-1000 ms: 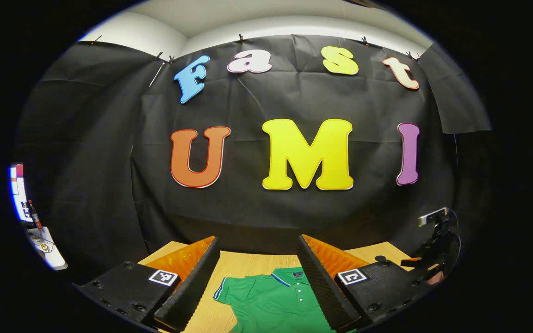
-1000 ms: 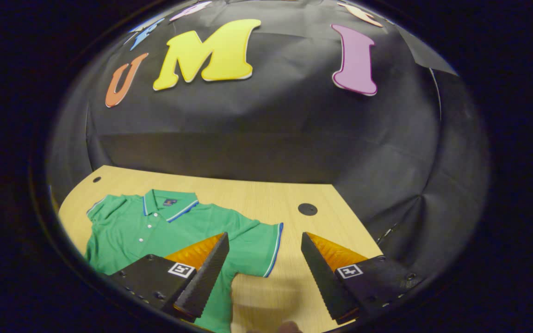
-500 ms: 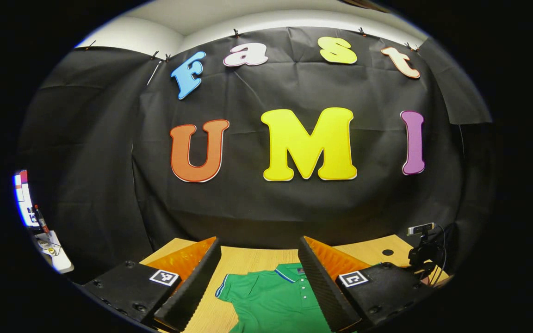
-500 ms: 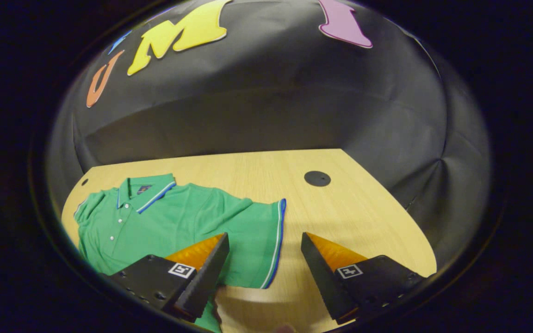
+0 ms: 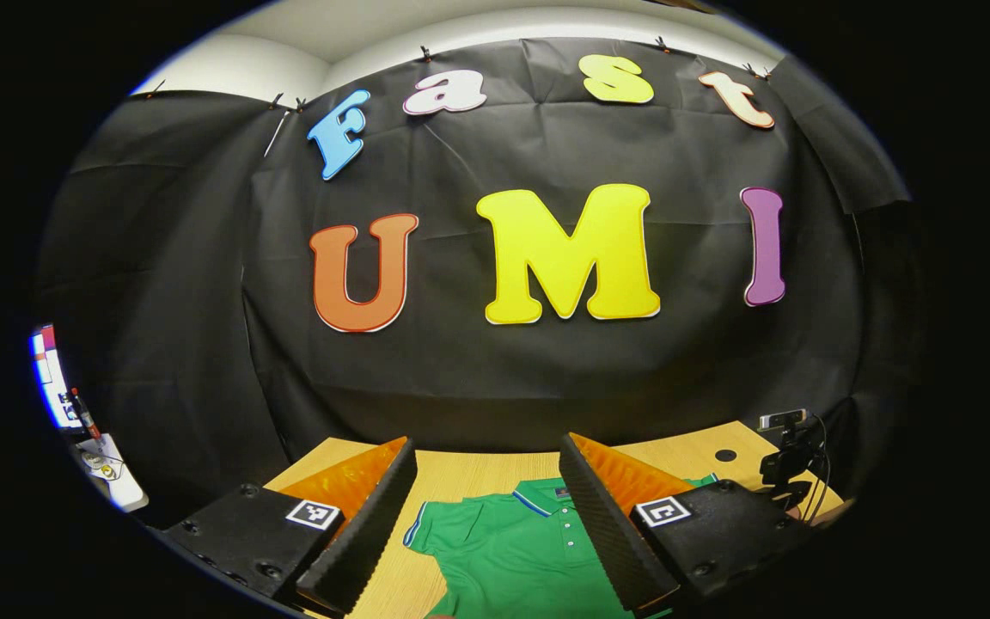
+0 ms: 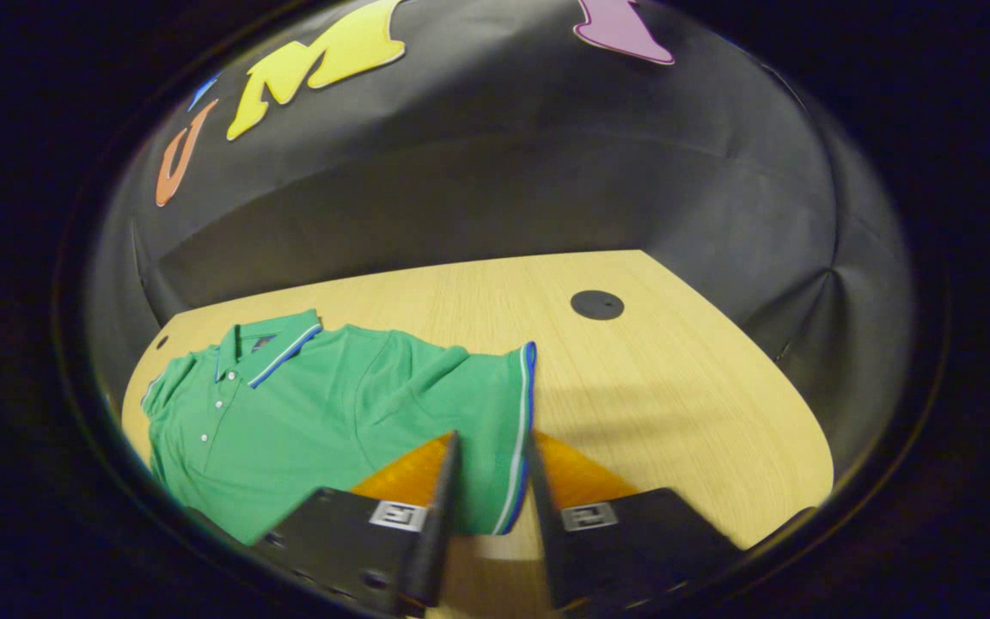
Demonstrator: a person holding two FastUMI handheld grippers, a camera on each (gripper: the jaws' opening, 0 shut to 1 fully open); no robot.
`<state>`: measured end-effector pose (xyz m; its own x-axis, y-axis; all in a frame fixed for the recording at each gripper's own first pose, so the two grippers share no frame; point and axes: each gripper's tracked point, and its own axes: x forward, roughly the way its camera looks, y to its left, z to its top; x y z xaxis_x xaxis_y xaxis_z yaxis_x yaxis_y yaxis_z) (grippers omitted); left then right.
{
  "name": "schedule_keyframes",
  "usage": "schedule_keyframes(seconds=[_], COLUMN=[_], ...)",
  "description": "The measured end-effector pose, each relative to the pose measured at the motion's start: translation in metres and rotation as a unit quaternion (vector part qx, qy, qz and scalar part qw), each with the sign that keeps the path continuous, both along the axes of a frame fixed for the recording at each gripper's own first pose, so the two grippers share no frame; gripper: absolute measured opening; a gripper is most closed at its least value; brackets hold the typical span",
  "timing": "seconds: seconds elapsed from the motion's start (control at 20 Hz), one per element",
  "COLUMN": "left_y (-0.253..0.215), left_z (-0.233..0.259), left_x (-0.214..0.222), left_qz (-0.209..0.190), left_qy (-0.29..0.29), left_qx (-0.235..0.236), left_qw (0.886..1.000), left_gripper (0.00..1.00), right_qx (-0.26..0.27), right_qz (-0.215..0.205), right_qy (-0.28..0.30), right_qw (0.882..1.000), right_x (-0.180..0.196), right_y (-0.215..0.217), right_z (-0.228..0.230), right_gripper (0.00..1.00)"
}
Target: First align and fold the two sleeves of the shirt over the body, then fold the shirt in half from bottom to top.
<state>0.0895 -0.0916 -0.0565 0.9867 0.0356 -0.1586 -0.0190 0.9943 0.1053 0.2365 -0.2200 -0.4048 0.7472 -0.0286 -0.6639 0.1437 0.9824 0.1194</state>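
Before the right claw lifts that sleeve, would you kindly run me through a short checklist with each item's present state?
1. Shirt lies flat on the table, collar away from us: ok.
2. Right claw straddles the sleeve's striped cuff: ok.
3. Both fingers pressing on the cuff: cannot tell; a narrow gap shows and the view is blurred.
4. Left claw open above the collar, holding nothing: ok.
5. Other sleeve spread out, not yet folded: ok.
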Motion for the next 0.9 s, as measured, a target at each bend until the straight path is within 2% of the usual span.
schedule_keyframes(seconds=[0.05, 0.15, 0.2, 0.35, 0.6, 0.9], left_y=[0.0, 0.002, 0.003, 0.007, 0.015, 0.031], left_z=[0.001, 0.001, 0.0, 0.0, -0.002, 0.0], left_x=[0.0, -0.001, -0.001, -0.002, -0.006, -0.013], left_qz=[0.0, 0.001, 0.002, 0.007, 0.017, 0.035], left_qy=[0.0, 0.0, 0.0, 0.0, 0.0, -0.009], left_qx=[0.0, 0.001, 0.001, -0.001, -0.011, -0.026], left_qw=[1.0, 1.0, 1.0, 1.0, 1.0, 0.999], left_gripper=[1.0, 1.0, 1.0, 1.0, 1.0, 1.0], right_qx=[0.003, 0.014, 0.014, 0.008, -0.011, -0.047], right_qz=[-0.001, 0.007, 0.004, 0.0, 0.005, 0.057], right_qy=[-0.005, 0.0, -0.003, 0.004, -0.027, -0.058], right_qw=[1.0, 1.0, 1.0, 1.0, 1.0, 0.996], right_x=[0.001, 0.001, 0.005, 0.003, 0.012, 0.031], right_y=[-0.001, 0.005, 0.005, 0.008, 0.015, 0.059], right_z=[0.001, 0.004, 0.001, 0.006, 0.039, 0.078], right_gripper=[0.27, 0.2, 0.01, 0.01, 0.0, 0.0])
